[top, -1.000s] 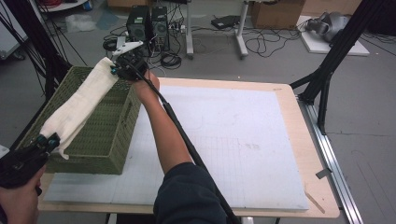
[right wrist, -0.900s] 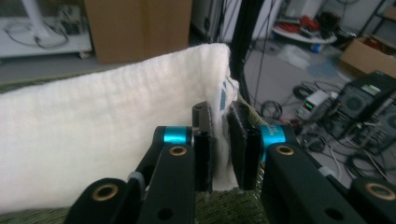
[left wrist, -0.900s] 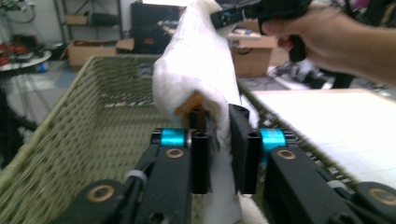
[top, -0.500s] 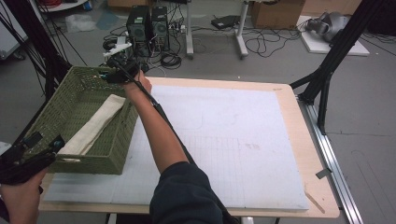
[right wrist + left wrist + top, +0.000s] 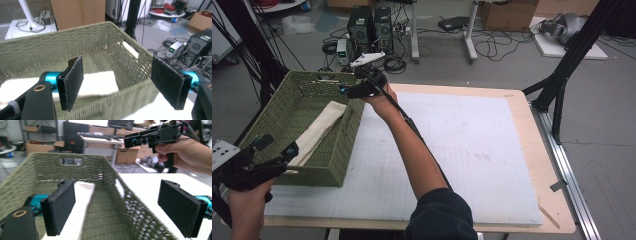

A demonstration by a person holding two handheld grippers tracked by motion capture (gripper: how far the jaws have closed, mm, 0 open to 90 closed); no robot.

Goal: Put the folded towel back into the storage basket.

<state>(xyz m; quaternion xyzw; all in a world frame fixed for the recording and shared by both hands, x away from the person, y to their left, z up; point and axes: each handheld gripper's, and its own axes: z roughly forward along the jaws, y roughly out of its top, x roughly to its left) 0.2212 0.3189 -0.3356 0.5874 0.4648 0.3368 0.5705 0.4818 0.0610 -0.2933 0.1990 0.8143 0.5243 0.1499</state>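
- The folded cream towel (image 5: 318, 131) lies flat on the floor of the green woven basket (image 5: 342, 150), along its length, held by neither tool.
- The left tool (image 5: 276, 149) hovers at the basket's near end. Its jaws have just been opening and stand wide apart with nothing between them; the towel (image 5: 81, 202) lies just beyond its left pad.
- The right tool (image 5: 344, 90) sits at the far end over the rim. Its jaws have also just been opening, wide and empty; the towel (image 5: 97, 82) rests below and ahead of them, inside the basket wall (image 5: 75, 47).
- To finish the release well, I judge each tool should lift straight up, pads clear of the cloth, so the fold does not snag.
- Draw back over the white bench (image 5: 472, 150) without clipping the rim.
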